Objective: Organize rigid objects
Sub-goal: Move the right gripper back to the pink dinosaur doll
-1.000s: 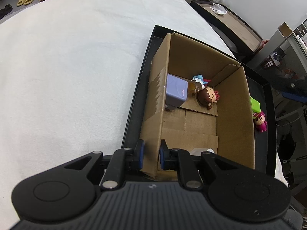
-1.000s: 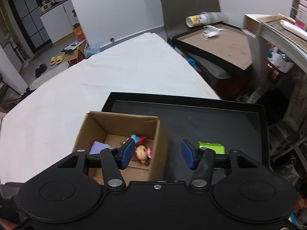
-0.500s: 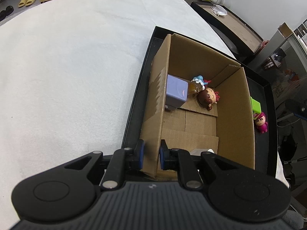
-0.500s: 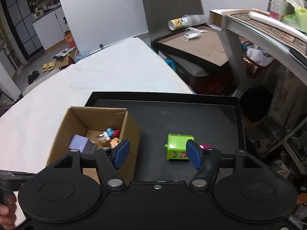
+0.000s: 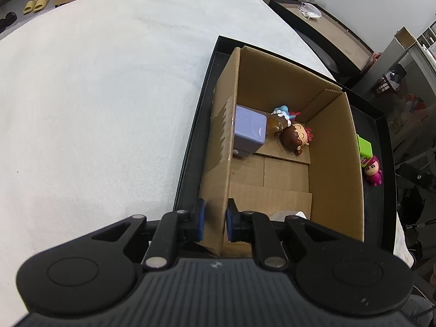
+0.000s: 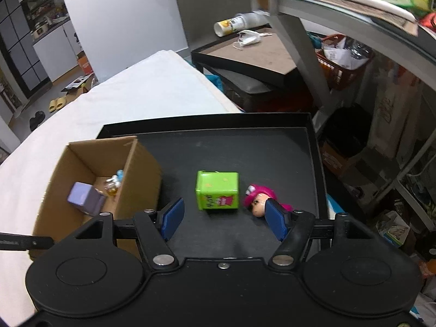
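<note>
On the black tray (image 6: 313, 141) my left tongs (image 5: 215, 219) pinch the cardboard box (image 5: 335, 163) wall, while my right tongs (image 6: 222, 218), spread wide, need lowering around the green box (image 6: 216, 190).

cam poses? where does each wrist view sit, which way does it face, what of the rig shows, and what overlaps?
Left wrist: on the left gripper, looking down into the cardboard box; its fingers straddle the box's wall.
Right wrist: on the open right gripper, facing the green box on the black tray.
Shared: cardboard box, green box, pink figurine, tray.
</note>
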Motion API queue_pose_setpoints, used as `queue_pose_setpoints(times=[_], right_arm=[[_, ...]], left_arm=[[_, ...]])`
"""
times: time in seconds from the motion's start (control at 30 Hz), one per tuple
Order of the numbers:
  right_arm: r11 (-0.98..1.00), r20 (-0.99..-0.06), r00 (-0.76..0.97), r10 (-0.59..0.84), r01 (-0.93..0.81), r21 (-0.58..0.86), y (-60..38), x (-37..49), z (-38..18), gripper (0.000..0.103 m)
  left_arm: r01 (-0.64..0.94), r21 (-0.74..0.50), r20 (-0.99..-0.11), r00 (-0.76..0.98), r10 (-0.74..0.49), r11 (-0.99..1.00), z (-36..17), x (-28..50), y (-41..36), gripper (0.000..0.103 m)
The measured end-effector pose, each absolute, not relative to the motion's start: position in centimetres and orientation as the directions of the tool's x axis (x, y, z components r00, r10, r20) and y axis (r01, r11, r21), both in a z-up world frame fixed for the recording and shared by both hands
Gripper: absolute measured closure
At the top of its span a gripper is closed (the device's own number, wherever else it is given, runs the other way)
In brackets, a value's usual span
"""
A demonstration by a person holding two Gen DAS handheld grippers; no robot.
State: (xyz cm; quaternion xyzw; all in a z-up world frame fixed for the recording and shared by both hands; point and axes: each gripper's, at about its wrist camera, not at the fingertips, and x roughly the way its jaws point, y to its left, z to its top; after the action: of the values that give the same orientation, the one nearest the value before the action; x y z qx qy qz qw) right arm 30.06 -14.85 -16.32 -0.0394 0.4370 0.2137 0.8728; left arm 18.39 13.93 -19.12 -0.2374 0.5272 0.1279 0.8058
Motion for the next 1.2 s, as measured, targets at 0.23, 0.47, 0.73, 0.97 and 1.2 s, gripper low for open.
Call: queue_pose_setpoints(times=[0.23, 0.47, 0.73, 0.97, 1.2], right_arm=[[0.918, -0.795, 0.523, 0.307, -0.383, 0.102, -16.2, 31.0, -18.6, 0.038], [0.906, -0.810, 0.506, 0.297, -0.417, 0.071, -16.0, 32.3, -20.8, 0.038], [0.889, -0.824, 0.493, 0.278, -0.457, 0.026, -15.7, 34.1, -22.8, 0.038], [0.878, -0.833, 0.485, 0.264, -0.478, 0.000, -15.4, 35.1, -23.9, 0.038], [0.879, -0.852, 0.465, 0.242, -0.477, -0.011, -15.2, 36.0, -25.1, 0.048]], left_arm=[[-0.456, -0.229, -0.916, 0.400, -0.033, 0.860, -19.2, 18.7, 13.6, 0.089], [-0.470, -0.223, -0.920, 0.392, -0.024, 0.854, -19.5, 19.0, 13.6, 0.088], [-0.481, -0.215, -0.924, 0.382, -0.017, 0.850, -19.5, 19.3, 13.6, 0.088], [-0.488, -0.209, -0.926, 0.377, -0.011, 0.847, -19.7, 19.5, 13.5, 0.088], [-0.492, -0.207, -0.926, 0.377, -0.007, 0.846, -19.7, 19.5, 13.5, 0.088]])
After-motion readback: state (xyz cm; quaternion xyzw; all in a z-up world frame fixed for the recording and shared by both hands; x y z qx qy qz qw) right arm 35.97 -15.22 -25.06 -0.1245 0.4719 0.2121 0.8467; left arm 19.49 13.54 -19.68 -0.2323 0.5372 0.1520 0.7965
